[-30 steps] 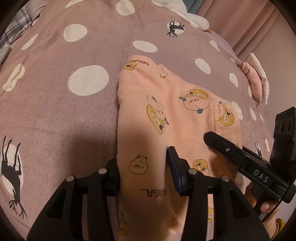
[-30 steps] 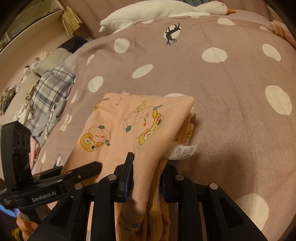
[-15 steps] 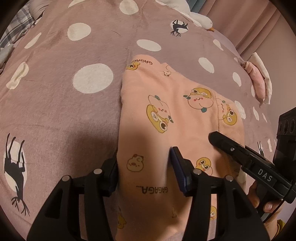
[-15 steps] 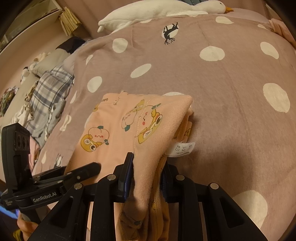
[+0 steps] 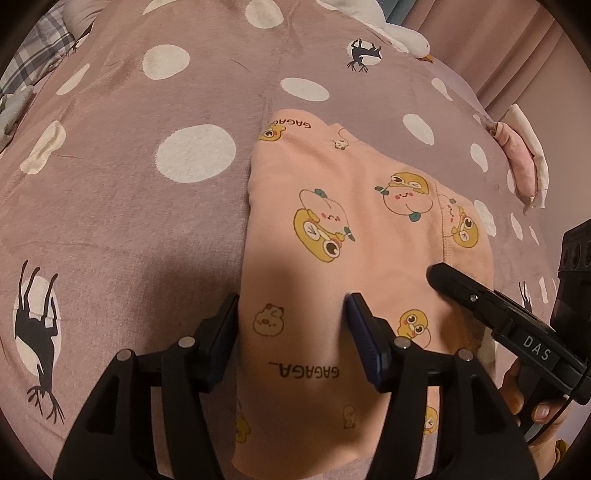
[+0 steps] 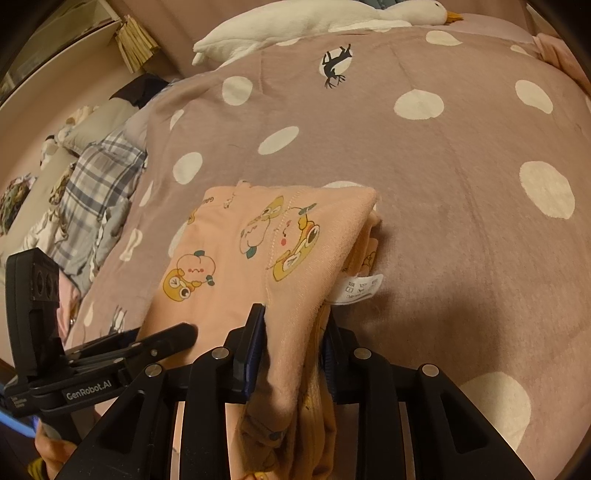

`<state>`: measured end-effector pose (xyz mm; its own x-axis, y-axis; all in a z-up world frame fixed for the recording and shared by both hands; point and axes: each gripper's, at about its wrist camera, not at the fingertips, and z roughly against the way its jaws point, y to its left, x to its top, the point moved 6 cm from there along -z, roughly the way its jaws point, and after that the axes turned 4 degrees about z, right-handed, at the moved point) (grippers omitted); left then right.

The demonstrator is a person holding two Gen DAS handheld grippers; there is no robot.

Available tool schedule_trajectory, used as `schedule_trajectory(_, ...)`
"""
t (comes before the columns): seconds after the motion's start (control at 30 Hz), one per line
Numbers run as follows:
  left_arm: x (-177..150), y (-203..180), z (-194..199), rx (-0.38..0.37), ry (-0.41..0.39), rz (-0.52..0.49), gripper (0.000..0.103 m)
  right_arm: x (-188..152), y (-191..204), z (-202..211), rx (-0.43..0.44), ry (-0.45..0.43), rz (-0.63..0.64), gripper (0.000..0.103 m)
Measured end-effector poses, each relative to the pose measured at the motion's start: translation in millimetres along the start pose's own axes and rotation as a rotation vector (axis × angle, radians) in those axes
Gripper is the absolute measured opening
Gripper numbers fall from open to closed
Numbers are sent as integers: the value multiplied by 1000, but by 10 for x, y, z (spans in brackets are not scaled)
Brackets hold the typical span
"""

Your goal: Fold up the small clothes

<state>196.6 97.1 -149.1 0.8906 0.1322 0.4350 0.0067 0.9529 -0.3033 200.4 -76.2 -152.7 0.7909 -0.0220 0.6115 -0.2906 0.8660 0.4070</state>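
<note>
On the bed, I've got the peach garment (image 5: 343,236) lying folded on the spotted blanket (image 5: 147,206), and I'll take that garment as my landmark. My left tool (image 5: 291,310) sits at its near left edge, jaws spread wide, one finger off the cloth edge and the other resting on top of the fabric, with nothing pinched between them. My right tool (image 6: 293,325) is at the garment's near right side, jaws drawn close on a bunched thickness of the cloth, which rises between the pads and hangs down toward the camera. Just right of that grip, a white care label (image 6: 360,288) sticks out from under the folded layers. Beyond the garment's far edge, a white goose plush (image 6: 314,18) lies along the head of the bed. Off to the garment's left, a plaid cloth (image 6: 99,188) sits heaped at the blanket's edge. To its right, a small pink and white item (image 5: 524,162) rests on the blanket.
</note>
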Motion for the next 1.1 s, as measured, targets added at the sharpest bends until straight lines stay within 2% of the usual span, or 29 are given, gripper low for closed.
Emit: schedule_trajectory(1.1, -84, 60, 94, 41, -5, -2, 64, -24, -74, 48, -8, 2, -7, 31)
